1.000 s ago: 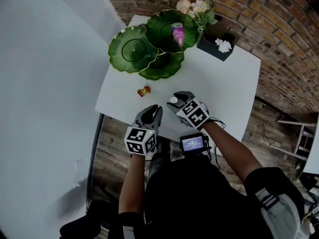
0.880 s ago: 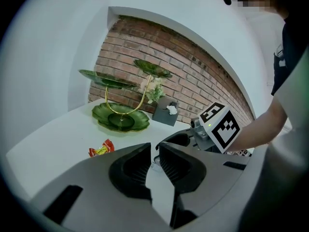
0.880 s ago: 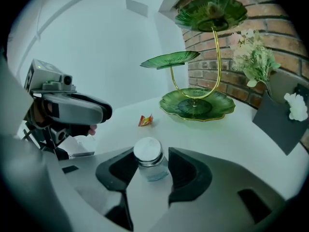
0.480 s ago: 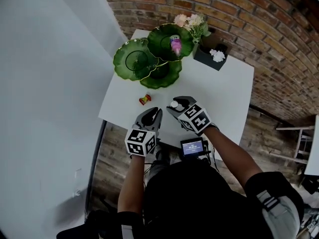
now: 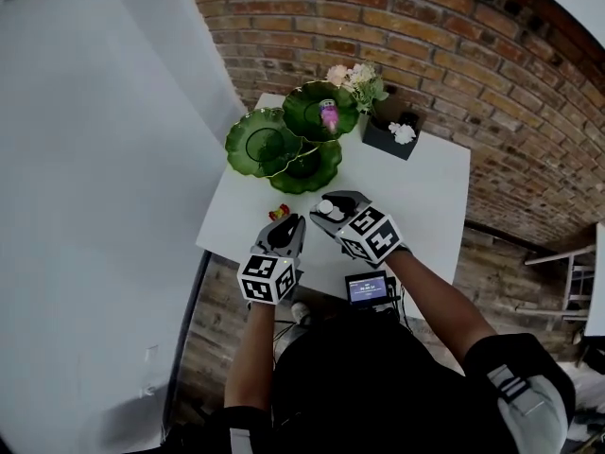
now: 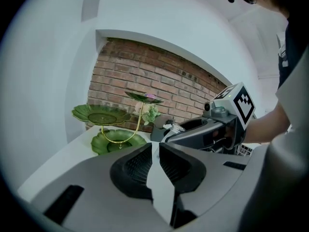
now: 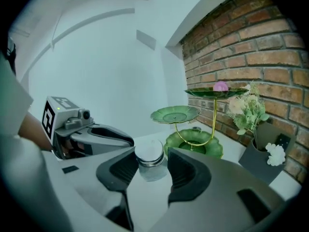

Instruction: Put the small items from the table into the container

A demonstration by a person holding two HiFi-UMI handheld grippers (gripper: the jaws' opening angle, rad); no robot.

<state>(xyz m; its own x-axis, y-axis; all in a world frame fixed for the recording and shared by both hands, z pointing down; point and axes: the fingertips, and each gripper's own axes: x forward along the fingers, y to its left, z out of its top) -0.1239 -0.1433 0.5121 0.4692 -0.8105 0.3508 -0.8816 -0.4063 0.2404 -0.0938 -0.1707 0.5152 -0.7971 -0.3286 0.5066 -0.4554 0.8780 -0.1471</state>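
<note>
The right gripper (image 7: 151, 162) holds the small jar (image 7: 153, 172) upright, lid (image 7: 148, 150) up.

- Glowing deep green across the leaf-shaped tiered stand (image 5: 284, 145), with thin gold lining rims and stem.
- Popping pink on the little item (image 5: 329, 114) up on the top tray.
- Flashing red and yellow on the tiny piece (image 5: 279, 213) down on the white table (image 5: 425, 197).
- Looking clear and whitish on the small jar (image 7: 150, 157).
- Wearing matte grey on the left gripper (image 5: 289, 227) and right gripper (image 5: 331, 205), each carrying black-and-white square markers.
- Running reddish-brown with pale mortar lines over the brick wall (image 5: 473, 55).
- Sitting black on the planter box (image 5: 383, 136), topped with cream and blush flowers (image 5: 354, 76).
</note>
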